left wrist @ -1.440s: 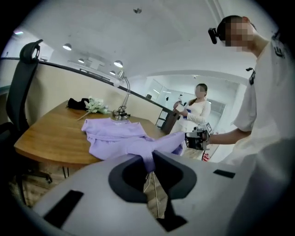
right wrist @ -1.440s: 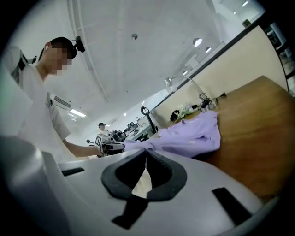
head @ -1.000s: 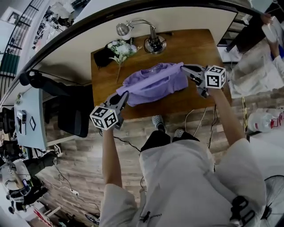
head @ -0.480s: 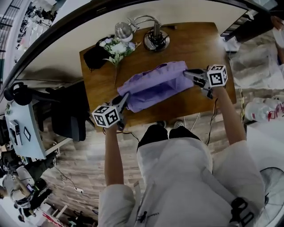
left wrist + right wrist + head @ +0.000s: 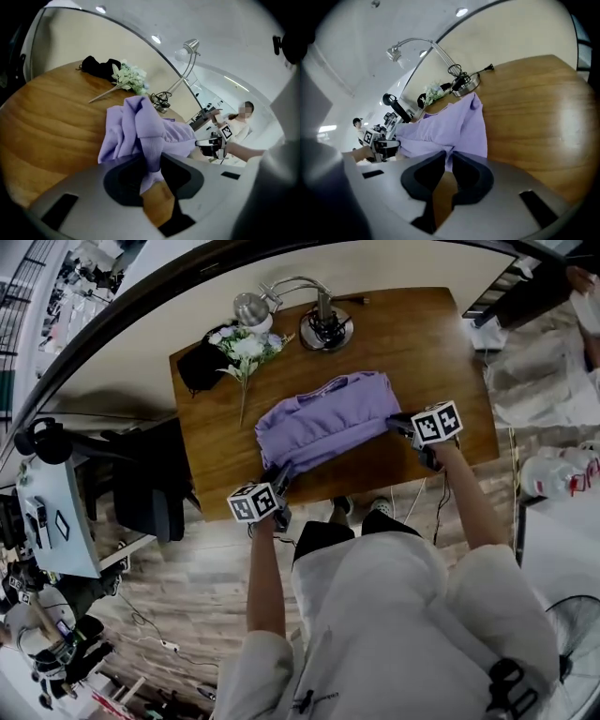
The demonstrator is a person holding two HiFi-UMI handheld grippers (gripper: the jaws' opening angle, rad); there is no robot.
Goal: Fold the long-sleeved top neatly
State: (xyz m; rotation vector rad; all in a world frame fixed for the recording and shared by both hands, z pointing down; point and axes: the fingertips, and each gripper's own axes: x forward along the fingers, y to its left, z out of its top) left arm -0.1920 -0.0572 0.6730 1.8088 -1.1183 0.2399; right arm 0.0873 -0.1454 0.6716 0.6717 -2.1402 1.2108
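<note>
The purple long-sleeved top lies bunched and folded on the wooden table. My left gripper is at the top's near left corner, low over the table's front edge. In the left gripper view a thick fold of the top runs between the jaws of this gripper and touches both. My right gripper is at the near right corner. A thin edge of the top sits in its narrow gap. Both pairs of jaws have just been opening slightly, with cloth still between them.
A desk lamp stands at the table's far edge. A sprig of white flowers and a black object lie at the far left corner. A dark chair stands left of the table. Cables trail on the floor under it.
Both grippers have dropped towards the table's front edge. The top, held up and stretched between them before, now rests on the table in a more compact shape.
</note>
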